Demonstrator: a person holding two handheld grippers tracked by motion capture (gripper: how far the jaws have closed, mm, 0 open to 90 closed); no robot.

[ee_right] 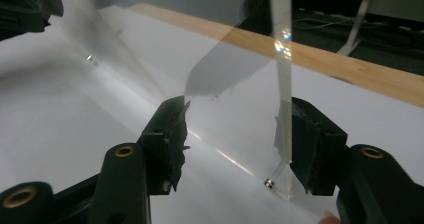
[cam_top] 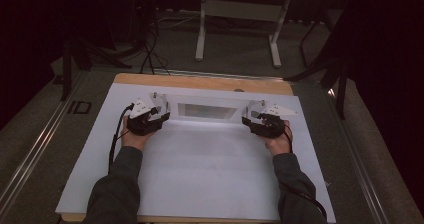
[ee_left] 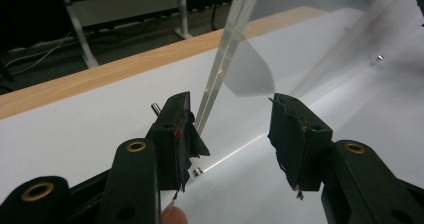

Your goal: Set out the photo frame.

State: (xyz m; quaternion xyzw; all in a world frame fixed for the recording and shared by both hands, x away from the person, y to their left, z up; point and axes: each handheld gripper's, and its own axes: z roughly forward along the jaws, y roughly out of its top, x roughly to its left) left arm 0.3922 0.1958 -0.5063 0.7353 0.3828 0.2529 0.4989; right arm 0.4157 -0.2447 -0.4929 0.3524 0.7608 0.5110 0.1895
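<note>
Clear acrylic box (cam_top: 206, 111) sits empty between spread left tongs (cam_top: 161, 115) and spread right tongs (cam_top: 248, 118).

white mat (cam_top: 200, 174), wooden table (cam_top: 200, 81), desk legs (cam_top: 201, 39)

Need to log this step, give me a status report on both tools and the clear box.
Left tool open at one end wall. Right tool open at the other. Clear box on white table. Nothing in the way.

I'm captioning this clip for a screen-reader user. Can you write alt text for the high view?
A person's two hand-held grippers, left gripper and right gripper, reach the ends of a clear acrylic box-like stand on a white sheet covering a wooden table.
</note>
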